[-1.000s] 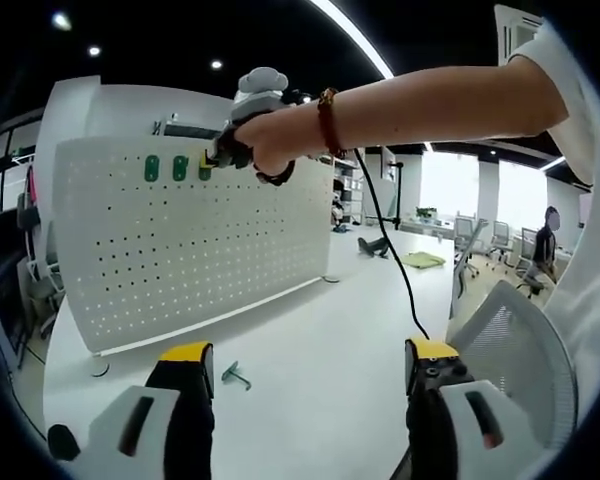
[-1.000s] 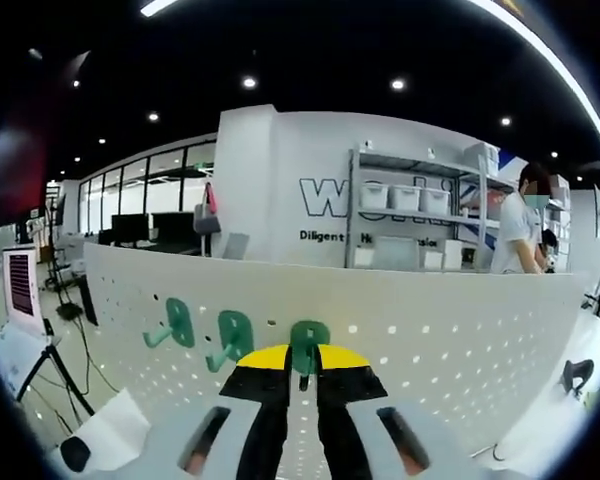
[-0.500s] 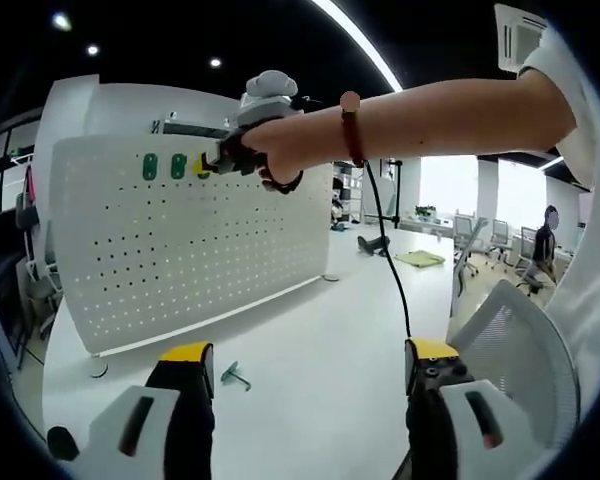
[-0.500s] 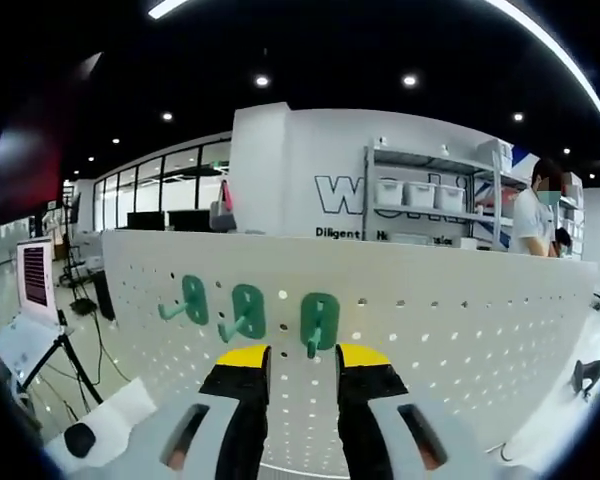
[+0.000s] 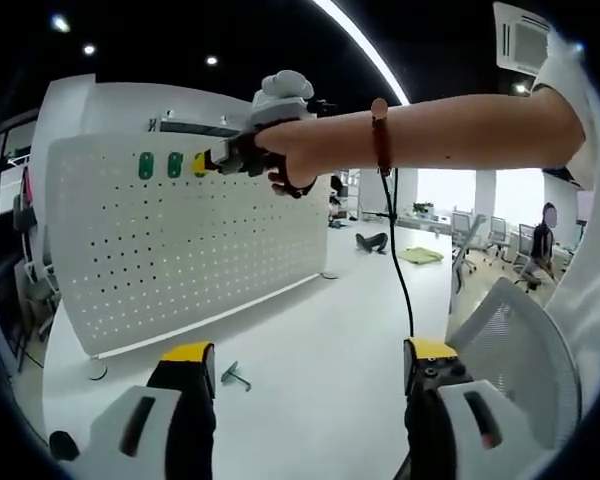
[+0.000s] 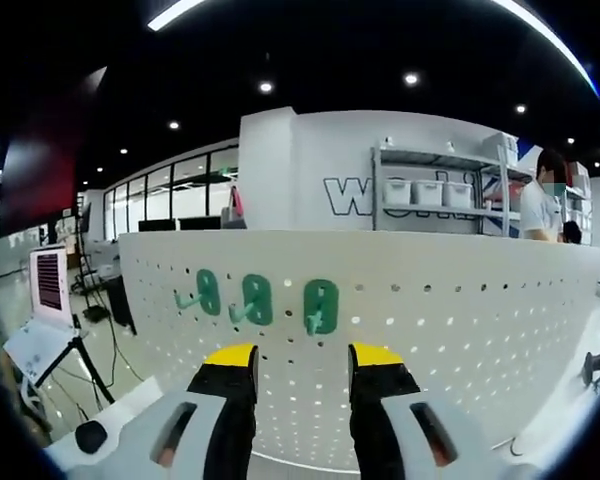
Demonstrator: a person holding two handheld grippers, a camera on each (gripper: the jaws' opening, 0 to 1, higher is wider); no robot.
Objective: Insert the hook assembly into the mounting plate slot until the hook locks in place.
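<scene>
Ahead of the right claw [image 6: 300, 362], jaws apart, open air is left up to the pegboard [image 6: 460, 310]; three hooks [image 6: 320, 306] jut just above its tips. Before the left claw [image 5: 305, 365], bare table [image 5: 320, 350] is seen, broken by one loose hook [image 5: 235, 376] near its left jaw.

place: open-plan office | cues: office chairs [image 5: 475, 232], shelving with bins [image 6: 435, 195], monitors [image 6: 155, 225], ceiling downlights [image 6: 266, 87]
</scene>
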